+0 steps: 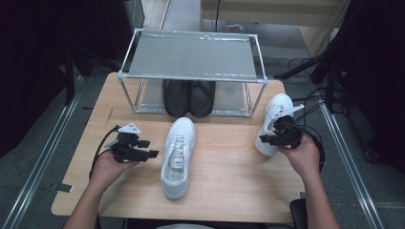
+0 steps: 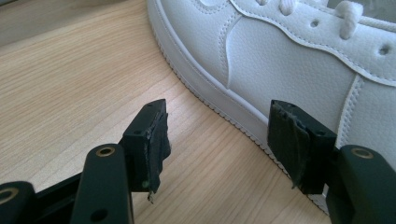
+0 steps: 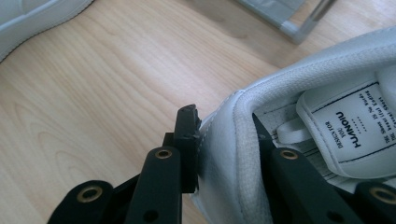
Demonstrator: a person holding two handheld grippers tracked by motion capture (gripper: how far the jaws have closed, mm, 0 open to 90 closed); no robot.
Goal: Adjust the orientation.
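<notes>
A white sneaker point(image 1: 179, 157) lies in the middle of the wooden table point(image 1: 229, 191), toe toward the near edge. My left gripper point(image 1: 149, 148) is just left of it, open, with nothing between its jaws. In the left gripper view the gripper point(image 2: 217, 140) faces the sneaker's side wall point(image 2: 289, 70), with the right jaw close to the sole. A second white sneaker point(image 1: 276, 112) lies at the table's right side. My right gripper point(image 1: 267, 139) is shut on its heel collar point(image 3: 280, 79), one jaw outside and one inside the shoe.
A metal shoe rack point(image 1: 191, 55) stands at the back of the table, with a pair of black shoes point(image 1: 189, 98) on its lower level. A rack leg point(image 3: 289, 18) shows beyond the held sneaker. Cables lie off the table at right point(image 1: 310, 102).
</notes>
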